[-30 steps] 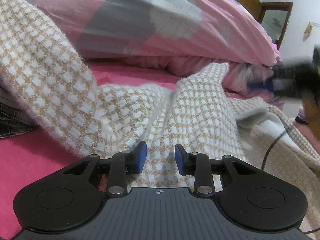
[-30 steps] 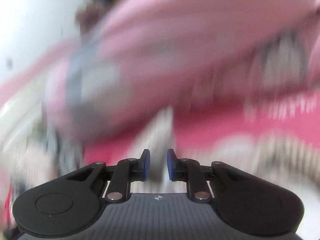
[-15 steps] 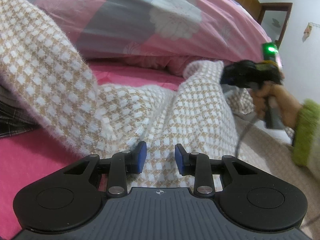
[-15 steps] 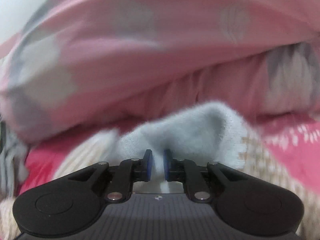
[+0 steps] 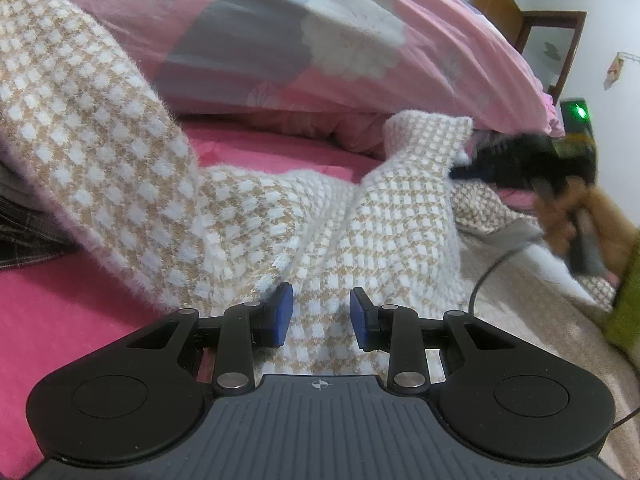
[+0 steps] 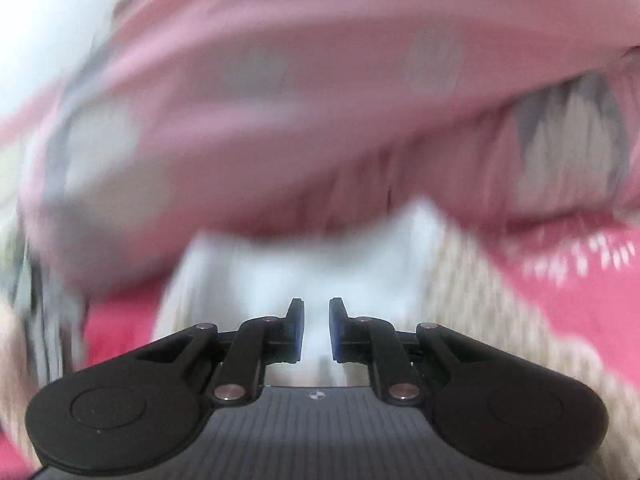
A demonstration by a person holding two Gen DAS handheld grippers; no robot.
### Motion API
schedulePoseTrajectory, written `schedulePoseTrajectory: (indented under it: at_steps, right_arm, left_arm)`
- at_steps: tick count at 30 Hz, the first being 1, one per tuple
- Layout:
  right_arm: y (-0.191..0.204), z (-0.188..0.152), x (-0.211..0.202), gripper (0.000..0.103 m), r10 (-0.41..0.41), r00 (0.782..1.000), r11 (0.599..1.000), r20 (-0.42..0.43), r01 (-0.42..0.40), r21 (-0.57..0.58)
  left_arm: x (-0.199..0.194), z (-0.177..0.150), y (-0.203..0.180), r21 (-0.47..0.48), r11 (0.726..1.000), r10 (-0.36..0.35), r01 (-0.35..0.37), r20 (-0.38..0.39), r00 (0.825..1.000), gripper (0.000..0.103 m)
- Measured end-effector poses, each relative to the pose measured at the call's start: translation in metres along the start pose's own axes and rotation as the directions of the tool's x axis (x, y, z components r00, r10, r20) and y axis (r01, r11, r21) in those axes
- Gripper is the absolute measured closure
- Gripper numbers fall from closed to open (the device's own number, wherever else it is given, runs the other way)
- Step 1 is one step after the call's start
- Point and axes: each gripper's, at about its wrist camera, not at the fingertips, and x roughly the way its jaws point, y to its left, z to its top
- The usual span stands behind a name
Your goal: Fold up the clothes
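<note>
The right gripper (image 6: 316, 328) has swung over the bed (image 5: 52, 304), fingers just narrowed onto the houndstooth sweater's (image 5: 256, 216) white edge (fold underway), while the left gripper (image 5: 319, 316) pinches its hem.

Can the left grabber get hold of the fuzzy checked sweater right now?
Probably yes. The left gripper already has the checked sweater bunched between its blue pads, and nothing covers the cloth there. Whether the pads actually press on it is hard to tell.
</note>
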Motion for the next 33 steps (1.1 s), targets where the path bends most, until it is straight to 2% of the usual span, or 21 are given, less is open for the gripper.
schedulePoseTrajectory:
  at_steps: [2,4,7,11,13,16,19,20,22,23,25,27,31,33]
  right_arm:
    - [0.005,-0.018,0.006,0.089,0.015,0.996,0.998,-0.088,-0.019,-0.052]
    - [0.010,-0.022,0.022,0.089,-0.005,0.994,0.996,-0.105,-0.004,-0.090]
    - [0.002,-0.006,0.060,0.089,0.020,0.996,1.000,-0.089,-0.022,-0.021]
    - [-0.021,0.022,0.105,0.094,-0.006,0.999,0.989,-0.040,0.012,0.146]
    - [-0.029,0.030,0.109,0.096,-0.033,0.999,0.977,-0.007,0.033,0.211]
    - [-0.039,0.031,0.085,0.093,-0.062,0.996,0.952,0.058,0.042,0.304]
    - [-0.050,0.024,0.039,0.090,-0.065,0.993,0.923,0.099,0.022,0.385]
    - [-0.054,0.020,0.023,0.090,-0.058,0.993,0.915,0.107,0.010,0.404]
    - [-0.054,0.010,-0.007,0.089,0.007,0.994,0.916,0.106,-0.049,0.398]
    - [-0.053,0.003,-0.018,0.084,0.052,0.994,0.917,0.092,-0.084,0.390]
    - [-0.045,-0.019,-0.029,0.071,0.157,0.988,0.922,0.007,-0.149,0.358]
    - [-0.026,-0.040,-0.032,0.057,0.197,0.978,0.938,-0.063,-0.169,0.304]
    - [-0.002,-0.068,-0.025,0.057,0.217,0.966,0.957,-0.143,-0.182,0.226]
    - [0.007,-0.078,-0.025,0.053,0.219,0.962,0.963,-0.164,-0.186,0.195]
  left_arm:
    - [0.000,0.000,-0.001,0.004,1.000,0.003,-0.003,0.000,1.000,0.072]
    - [0.000,-0.001,0.000,0.005,1.000,0.003,-0.003,0.001,1.000,0.072]
    - [-0.001,-0.001,0.001,0.002,1.000,0.001,-0.001,0.001,1.000,0.072]
    - [0.000,-0.001,0.003,-0.004,1.000,-0.010,0.010,0.001,1.000,0.072]
    - [0.000,-0.001,0.004,-0.008,1.000,-0.013,0.013,0.001,1.000,0.072]
    - [0.000,-0.001,0.004,-0.007,1.000,-0.010,0.010,0.000,1.000,0.072]
    - [0.000,0.000,0.005,-0.012,1.000,-0.011,0.011,-0.001,1.000,0.072]
    - [0.000,0.000,0.006,-0.017,1.000,-0.012,0.012,-0.001,1.000,0.072]
    - [0.000,0.001,0.008,-0.030,0.999,-0.018,0.018,-0.002,1.000,0.072]
    - [0.001,0.001,0.009,-0.044,0.999,-0.024,0.024,-0.003,1.000,0.072]
    - [0.001,0.002,0.014,-0.074,0.997,-0.037,0.037,-0.003,0.999,0.072]
    - [0.002,0.002,0.018,-0.099,0.994,-0.047,0.046,-0.002,0.999,0.072]
    - [0.003,0.004,0.022,-0.127,0.990,-0.058,0.057,0.000,0.998,0.072]
    - [0.003,0.004,0.023,-0.138,0.988,-0.063,0.064,0.006,0.998,0.072]
